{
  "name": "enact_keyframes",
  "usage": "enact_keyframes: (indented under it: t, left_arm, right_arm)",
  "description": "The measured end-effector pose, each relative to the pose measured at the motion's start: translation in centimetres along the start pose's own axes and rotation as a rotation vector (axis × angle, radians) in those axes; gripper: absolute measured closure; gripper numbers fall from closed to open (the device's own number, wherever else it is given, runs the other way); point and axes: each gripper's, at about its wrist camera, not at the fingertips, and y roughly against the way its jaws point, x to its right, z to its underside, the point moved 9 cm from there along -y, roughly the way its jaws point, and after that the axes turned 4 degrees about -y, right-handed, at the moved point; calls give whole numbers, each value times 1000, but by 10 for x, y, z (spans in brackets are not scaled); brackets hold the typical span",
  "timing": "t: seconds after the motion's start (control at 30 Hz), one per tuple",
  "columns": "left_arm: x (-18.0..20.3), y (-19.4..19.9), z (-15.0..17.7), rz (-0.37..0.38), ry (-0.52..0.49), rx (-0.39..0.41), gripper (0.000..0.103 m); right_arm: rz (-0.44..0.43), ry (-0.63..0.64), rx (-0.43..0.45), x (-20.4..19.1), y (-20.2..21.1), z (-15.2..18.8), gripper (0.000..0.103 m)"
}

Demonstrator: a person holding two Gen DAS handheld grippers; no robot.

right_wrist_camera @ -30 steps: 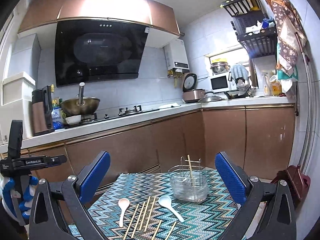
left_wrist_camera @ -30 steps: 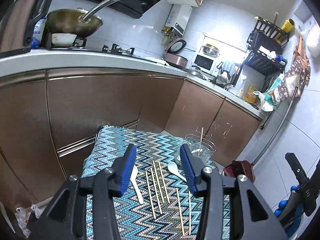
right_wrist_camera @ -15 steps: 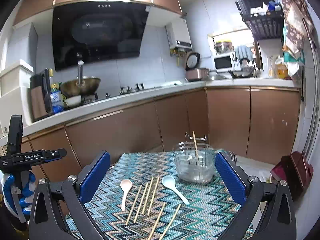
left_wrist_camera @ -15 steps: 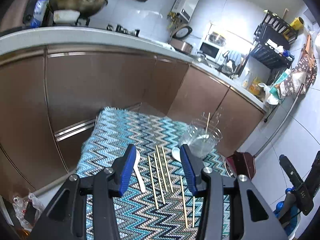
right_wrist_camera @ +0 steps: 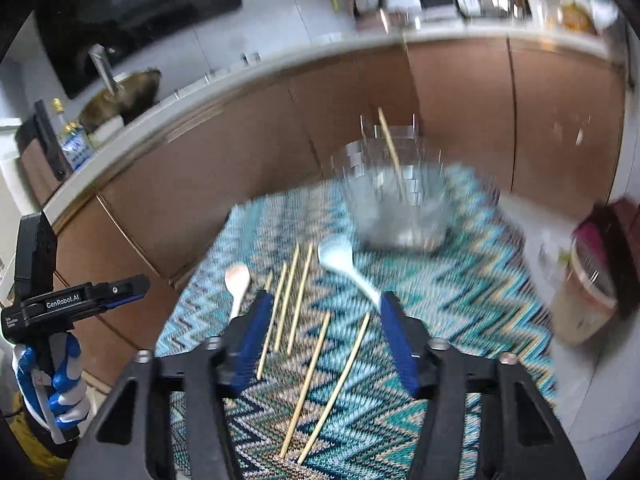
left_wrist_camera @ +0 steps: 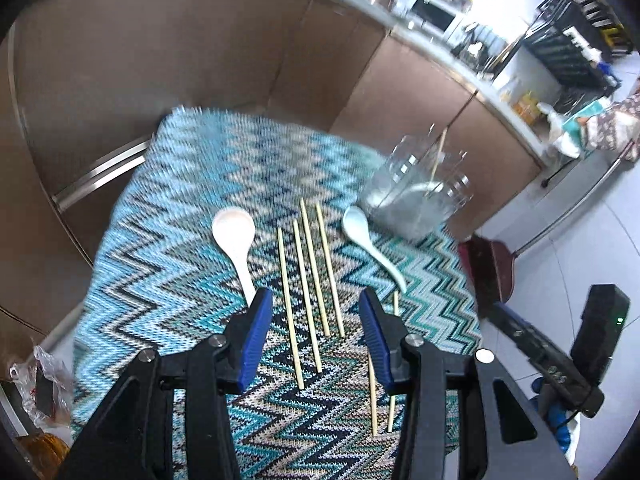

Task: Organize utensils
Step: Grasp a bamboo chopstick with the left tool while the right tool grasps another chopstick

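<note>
Thin wooden chopsticks point(left_wrist_camera: 308, 280) lie on zigzag-knit cloth point(left_wrist_camera: 180, 280).

A kitchen: brown cabinet doors point(left_wrist_camera: 168, 64) run in an L under a pale countertop point(right_wrist_camera: 224, 80), with white tiled walls point(right_wrist_camera: 280, 12) behind and a pale tiled floor point(left_wrist_camera: 592, 248). On the countertop stand a wok point(right_wrist_camera: 128, 96) under a dark range hood point(right_wrist_camera: 132, 12), a bottle point(right_wrist_camera: 74, 140) and, further along, a microwave point(left_wrist_camera: 436, 16), all blurred. A black wall rack point(left_wrist_camera: 576, 52) hangs at the far right, and bright light falls on the corner near it.
</note>
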Motion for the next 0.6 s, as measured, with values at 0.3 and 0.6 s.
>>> enact_keyframes:
  t: [0.3,0.6]
  left_arm:
    - [-12,-77,-7,-51,13,-165,63]
    - [-24,-128,-12,-88,43,-267,76]
  right_arm:
    - [4,-43,-271,22,-93,30,72]
    - [50,-10,-379,37,-132,38,73]
